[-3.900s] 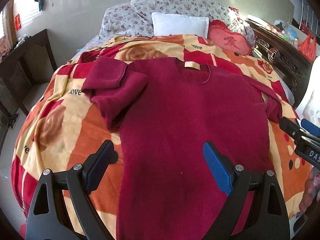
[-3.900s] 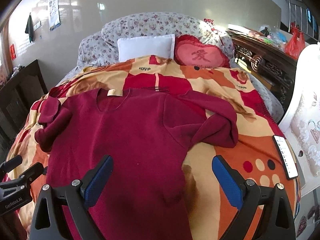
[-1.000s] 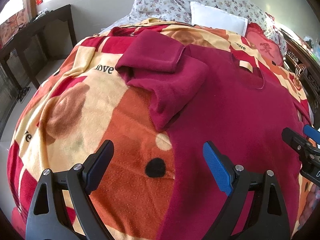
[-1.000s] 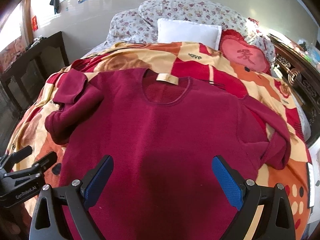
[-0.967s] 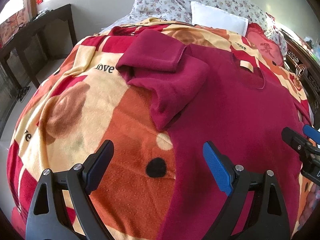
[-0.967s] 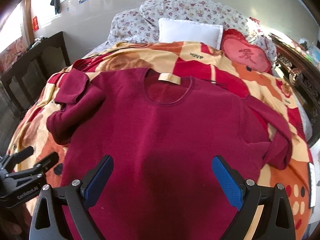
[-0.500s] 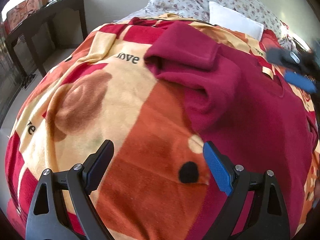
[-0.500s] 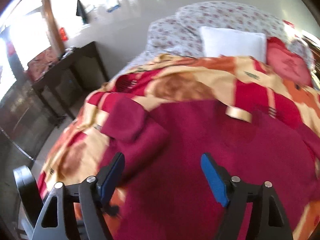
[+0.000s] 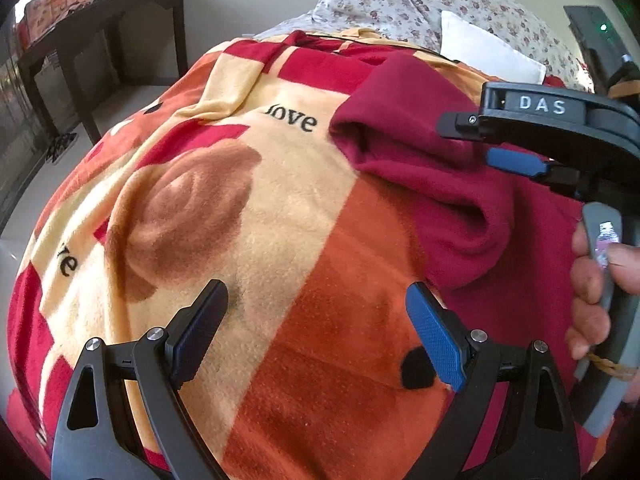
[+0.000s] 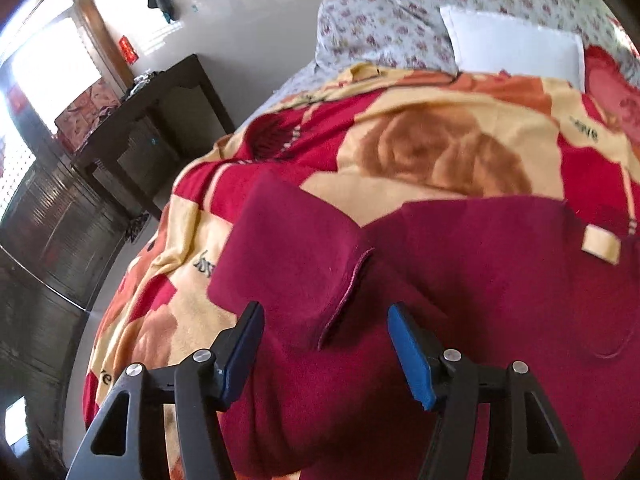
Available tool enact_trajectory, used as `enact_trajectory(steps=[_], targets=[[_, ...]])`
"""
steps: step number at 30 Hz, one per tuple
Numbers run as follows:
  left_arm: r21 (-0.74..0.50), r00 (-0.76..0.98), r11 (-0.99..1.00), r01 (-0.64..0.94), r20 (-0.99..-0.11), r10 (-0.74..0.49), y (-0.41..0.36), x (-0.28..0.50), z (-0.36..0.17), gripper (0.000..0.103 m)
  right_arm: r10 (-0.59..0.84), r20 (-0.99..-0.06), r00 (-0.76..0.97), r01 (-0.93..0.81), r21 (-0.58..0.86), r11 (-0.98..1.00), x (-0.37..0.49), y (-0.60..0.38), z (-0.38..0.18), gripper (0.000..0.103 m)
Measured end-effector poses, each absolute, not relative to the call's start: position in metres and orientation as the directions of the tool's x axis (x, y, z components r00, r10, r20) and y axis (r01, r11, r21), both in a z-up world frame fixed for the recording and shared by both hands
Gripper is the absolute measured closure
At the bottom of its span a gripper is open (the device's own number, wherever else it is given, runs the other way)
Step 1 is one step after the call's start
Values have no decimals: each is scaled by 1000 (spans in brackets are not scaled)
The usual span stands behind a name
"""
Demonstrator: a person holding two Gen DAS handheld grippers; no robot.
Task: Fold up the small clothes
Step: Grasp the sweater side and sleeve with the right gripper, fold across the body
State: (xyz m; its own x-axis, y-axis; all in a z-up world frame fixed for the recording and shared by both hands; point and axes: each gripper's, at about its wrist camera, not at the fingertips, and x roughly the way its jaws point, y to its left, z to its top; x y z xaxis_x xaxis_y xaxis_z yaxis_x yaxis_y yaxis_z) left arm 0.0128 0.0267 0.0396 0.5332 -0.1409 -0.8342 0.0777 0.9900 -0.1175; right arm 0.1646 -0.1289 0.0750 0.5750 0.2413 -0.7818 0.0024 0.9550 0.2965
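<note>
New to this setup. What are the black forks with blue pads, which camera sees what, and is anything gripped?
No robot here: a person holds a two-finger gripper in each hand, and each one carries a fisheye camera looking out along its own fingers.

In the left wrist view, the left gripper is open and empty, over the patterned blanket covering the bed. The black tool marked DAS at the right is the right gripper seen from the side, with the person's hand on its handle.

In the right wrist view, the right gripper is open, its pads either side of the bunched sleeve of the dark red sweater, which lies spread on the blanket. I cannot tell whether the pads touch the cloth; nothing is gripped.

Behind are a white pillow and a dark wooden table.
</note>
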Motion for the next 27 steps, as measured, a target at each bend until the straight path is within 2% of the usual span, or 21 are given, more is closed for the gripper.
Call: enact_trajectory(steps=[2, 4, 7, 14, 21, 27], targets=[[-116, 527, 991, 73, -839, -137, 27, 13, 38, 12, 272, -770, 576, 1, 333, 943, 169, -131, 69, 65], [-115, 524, 991, 69, -841, -134, 28, 13, 37, 12, 290, -757, 586, 6, 362, 932, 172, -134, 65, 75], [-110, 527, 991, 70, -840, -131, 28, 13, 38, 12, 295, -735, 611, -8, 367, 930, 169, -135, 70, 96], [-104, 534, 992, 74, -836, -128, 26, 7, 40, 12, 308, -617, 724, -83, 365, 927, 130, -155, 130, 98], [-107, 531, 991, 84, -836, -136, 16, -1, 42, 12, 234, -505, 831, -76, 315, 946, 56, -222, 208, 99], [-88, 548, 988, 124, -824, -142, 0, -9, 51, 12, 66, -518, 853, 49, 206, 977, -7, -287, 234, 99]])
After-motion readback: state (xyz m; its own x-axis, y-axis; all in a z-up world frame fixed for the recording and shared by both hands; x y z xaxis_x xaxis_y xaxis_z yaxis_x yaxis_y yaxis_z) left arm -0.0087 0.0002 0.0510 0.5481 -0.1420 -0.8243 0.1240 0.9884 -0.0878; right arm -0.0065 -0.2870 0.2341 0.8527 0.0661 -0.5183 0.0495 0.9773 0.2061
